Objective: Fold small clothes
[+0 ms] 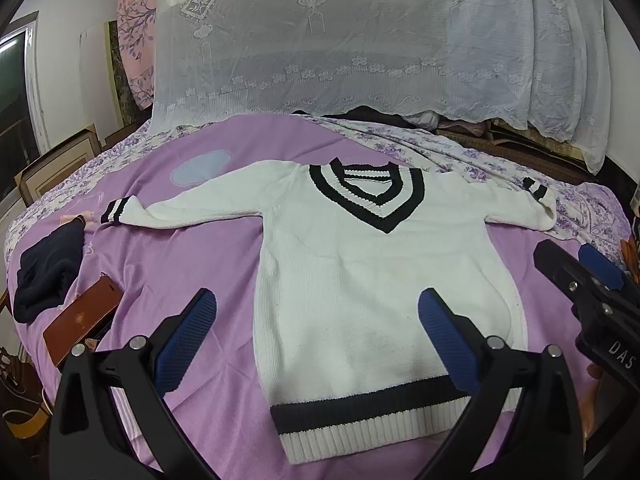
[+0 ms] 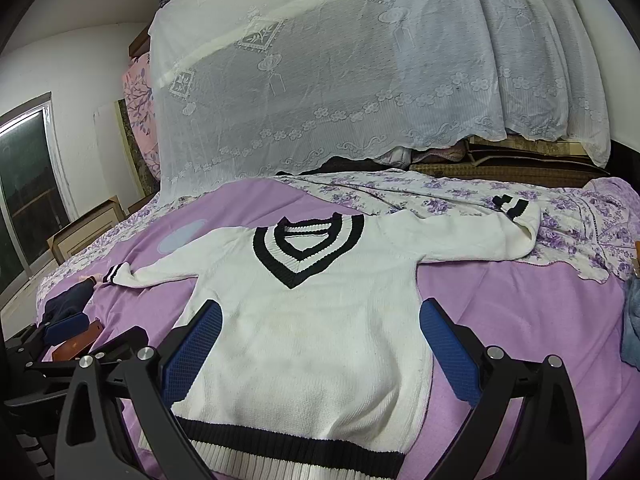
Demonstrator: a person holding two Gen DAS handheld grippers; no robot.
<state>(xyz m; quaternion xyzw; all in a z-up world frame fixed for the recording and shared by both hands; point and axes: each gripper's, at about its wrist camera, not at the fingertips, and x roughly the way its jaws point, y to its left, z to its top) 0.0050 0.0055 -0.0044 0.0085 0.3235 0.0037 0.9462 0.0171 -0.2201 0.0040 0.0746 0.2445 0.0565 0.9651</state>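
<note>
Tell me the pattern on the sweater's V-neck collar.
Black and white stripes on the white knitted sweater's collar, clearest in left wrist view.

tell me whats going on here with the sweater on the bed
A person holding a gripper in each hand is about to fold a white knitted sweater with black stripes, spread flat with sleeves out on a purple bedspread. The left gripper and right gripper both hover open over its lower half, holding nothing. No fold is made yet. A dark navy garment lies bunched off to one side.

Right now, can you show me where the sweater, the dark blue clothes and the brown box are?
sweater (image 1: 360,280), left wrist view, middle of its white body.
dark blue clothes (image 1: 46,276), left wrist view, middle of the bundle.
brown box (image 1: 82,320), left wrist view, its top face.
</note>
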